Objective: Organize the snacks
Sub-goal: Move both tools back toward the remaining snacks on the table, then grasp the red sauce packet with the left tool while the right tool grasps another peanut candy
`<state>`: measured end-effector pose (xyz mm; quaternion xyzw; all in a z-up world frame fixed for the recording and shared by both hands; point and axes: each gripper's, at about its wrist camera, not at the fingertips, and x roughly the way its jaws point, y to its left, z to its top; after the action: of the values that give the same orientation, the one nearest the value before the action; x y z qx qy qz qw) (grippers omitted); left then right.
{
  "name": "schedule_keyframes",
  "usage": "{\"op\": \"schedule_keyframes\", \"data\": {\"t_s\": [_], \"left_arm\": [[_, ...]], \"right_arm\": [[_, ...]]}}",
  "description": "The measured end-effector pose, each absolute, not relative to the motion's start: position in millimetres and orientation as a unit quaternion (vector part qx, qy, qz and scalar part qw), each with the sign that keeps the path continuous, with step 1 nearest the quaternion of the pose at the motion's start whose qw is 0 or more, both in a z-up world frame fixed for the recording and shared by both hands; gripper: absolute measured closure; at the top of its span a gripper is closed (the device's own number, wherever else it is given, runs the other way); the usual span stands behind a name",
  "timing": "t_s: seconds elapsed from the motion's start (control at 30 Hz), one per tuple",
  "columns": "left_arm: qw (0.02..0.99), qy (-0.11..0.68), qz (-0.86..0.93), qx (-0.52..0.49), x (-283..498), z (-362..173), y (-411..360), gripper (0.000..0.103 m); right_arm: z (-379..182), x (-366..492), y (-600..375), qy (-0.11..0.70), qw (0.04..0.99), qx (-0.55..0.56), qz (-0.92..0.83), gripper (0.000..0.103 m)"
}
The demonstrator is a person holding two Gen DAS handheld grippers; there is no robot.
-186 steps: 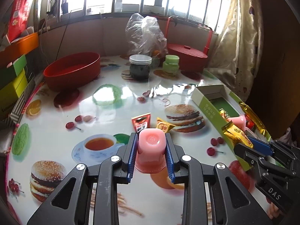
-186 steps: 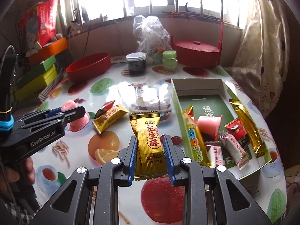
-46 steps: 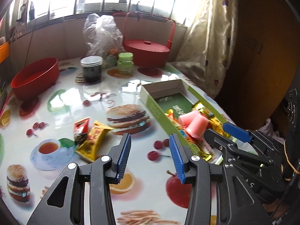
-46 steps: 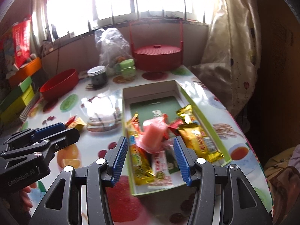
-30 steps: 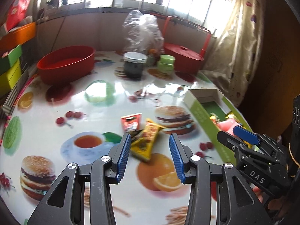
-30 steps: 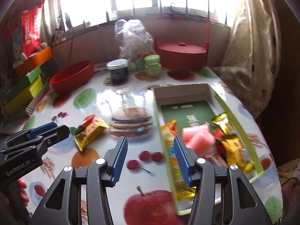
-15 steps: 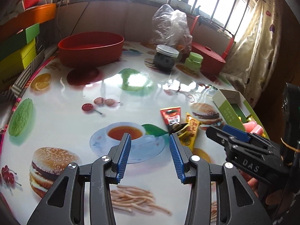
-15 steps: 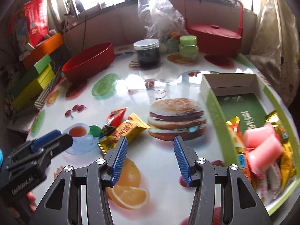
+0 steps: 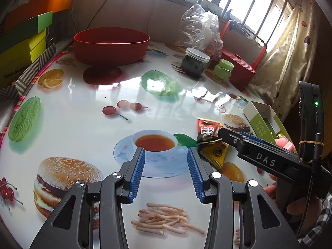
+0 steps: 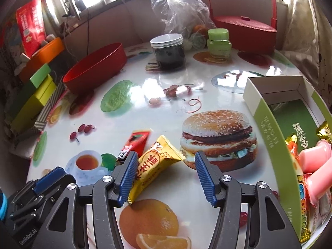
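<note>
Two snack packets are lying loose on the bench [image 10: 145,95]: one yellow packet [image 10: 154,167] and one red packet [image 10: 136,143]. The right gripper [image 10: 166,175] is opening around the yellow one, not pinching it. The left gripper [image 9: 166,171] is hanging open and empty.

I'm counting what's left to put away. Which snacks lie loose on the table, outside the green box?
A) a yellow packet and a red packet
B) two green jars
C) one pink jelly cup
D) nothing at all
A: the yellow packet and the red packet lie side by side on the table, left of the green box, with the opening right tongs over the yellow one.
</note>
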<state>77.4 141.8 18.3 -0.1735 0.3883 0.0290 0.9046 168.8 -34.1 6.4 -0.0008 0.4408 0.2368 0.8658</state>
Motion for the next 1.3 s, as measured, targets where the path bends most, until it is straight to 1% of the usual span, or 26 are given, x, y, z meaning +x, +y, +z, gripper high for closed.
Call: {"op": "schedule_keyframes", "data": {"t_s": [0.4, 0.53, 0.7, 0.8, 0.87, 0.9, 0.97, 1.07, 1.3], "left_arm": [[0.903, 0.396, 0.019, -0.166, 86.0, 16.9, 139.2, 0.059], [0.904, 0.398, -0.001, -0.159, 96.0, 19.5, 132.3, 0.059], [0.904, 0.399, -0.022, -0.153, 109.5, 22.0, 122.9, 0.059], [0.902, 0.405, -0.035, -0.146, 119.5, 21.6, 117.1, 0.059], [0.900, 0.411, -0.043, -0.139, 127.2, 20.8, 113.5, 0.059], [0.900, 0.412, -0.044, -0.135, 129.9, 20.8, 111.9, 0.059], [0.900, 0.414, -0.053, -0.125, 136.0, 20.2, 106.6, 0.059], [0.896, 0.425, -0.061, -0.114, 146.9, 15.6, 101.1, 0.059], [0.891, 0.443, -0.059, -0.081, 157.4, 6.6, 89.5, 0.059]], "right_arm": [[0.4, 165.4, -27.0, 0.440, 0.869, -0.039, 0.223, 0.043], [-1.6, 162.4, -31.3, 0.431, 0.877, -0.077, 0.196, 0.043], [-0.9, 161.4, -39.9, 0.427, 0.879, -0.069, 0.202, 0.043], [-0.8, 160.2, -41.8, 0.423, 0.879, -0.074, 0.205, 0.048], [-1.0, 158.9, -42.6, 0.419, 0.881, -0.082, 0.202, 0.055], [-1.0, 158.5, -43.2, 0.417, 0.882, -0.085, 0.201, 0.056], [-0.7, 158.3, -45.0, 0.415, 0.883, -0.088, 0.203, 0.062], [-0.5, 158.4, -48.2, 0.412, 0.882, -0.088, 0.209, 0.065], [-0.3, 156.2, -52.3, 0.410, 0.880, -0.087, 0.221, 0.067]]}}
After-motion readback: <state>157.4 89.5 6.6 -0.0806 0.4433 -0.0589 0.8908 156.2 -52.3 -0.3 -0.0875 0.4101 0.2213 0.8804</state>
